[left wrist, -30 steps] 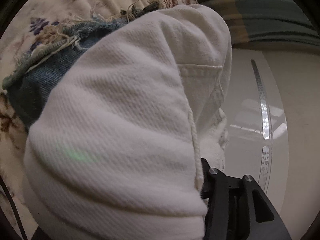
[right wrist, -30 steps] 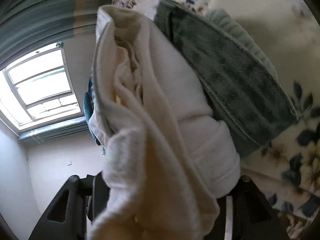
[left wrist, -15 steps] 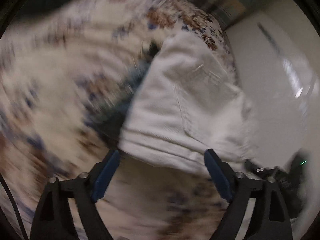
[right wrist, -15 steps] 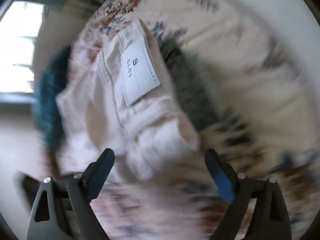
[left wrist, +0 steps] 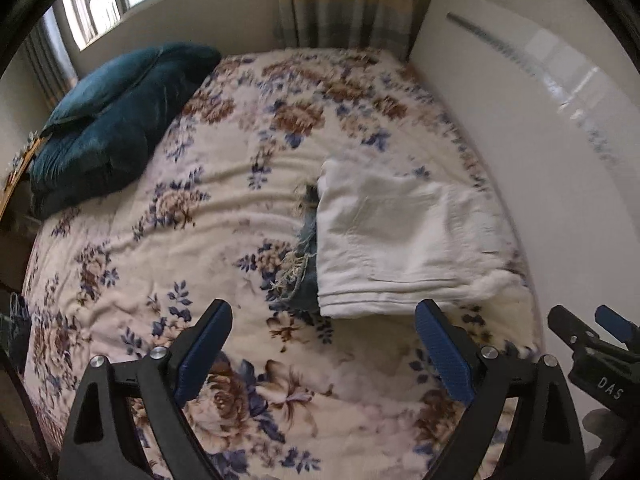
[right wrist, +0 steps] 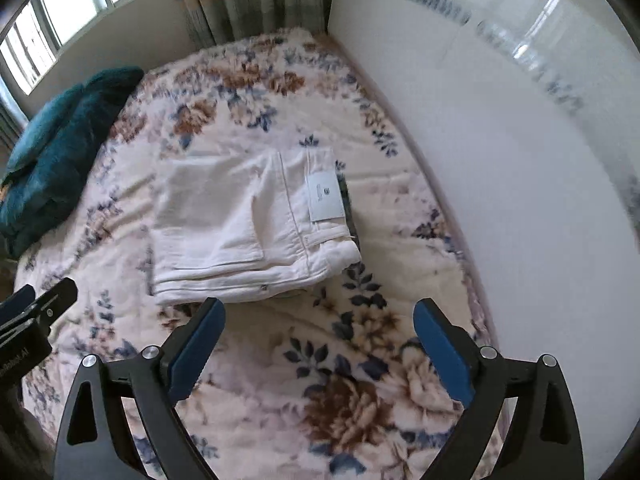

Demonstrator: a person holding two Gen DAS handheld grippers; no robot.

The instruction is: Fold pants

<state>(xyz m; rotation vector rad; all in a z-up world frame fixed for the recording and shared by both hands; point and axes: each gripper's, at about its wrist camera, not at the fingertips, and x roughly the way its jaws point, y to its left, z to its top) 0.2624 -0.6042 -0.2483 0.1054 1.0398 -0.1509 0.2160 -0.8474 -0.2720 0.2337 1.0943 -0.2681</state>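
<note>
Both hand-held grippers had let go of the white pants (right wrist: 244,228) since a second earlier, when the cloth filled each view and bulged between the fingers; their jaws had just been opening, and by this moment nothing lay between them. The left hand-held gripper (left wrist: 322,344) stood spread wide above the bed (left wrist: 168,248), and the right hand-held gripper (right wrist: 318,340) stood spread just as wide, each pointing steeply down at the floral blanket.

The pants lay as a compact folded rectangle on the bed, toward the side by the white wall panel (right wrist: 500,152), with the waistband and its paper label (right wrist: 326,196) turned toward that panel. They seemed set on top of a pair of blue jeans (left wrist: 306,280), whose frayed edge stuck out along one side, which suggests a stack of finished garments was being built there. Releasing from both ends at once probably let the bundle settle flat without dragging a layer loose.

From either camera the folded pants sat beyond the fingertips and below them, apart from the pads, with bare blanket between. A dark teal cushion (left wrist: 108,120) rested well apart near the window. The fold looked complete.
</note>
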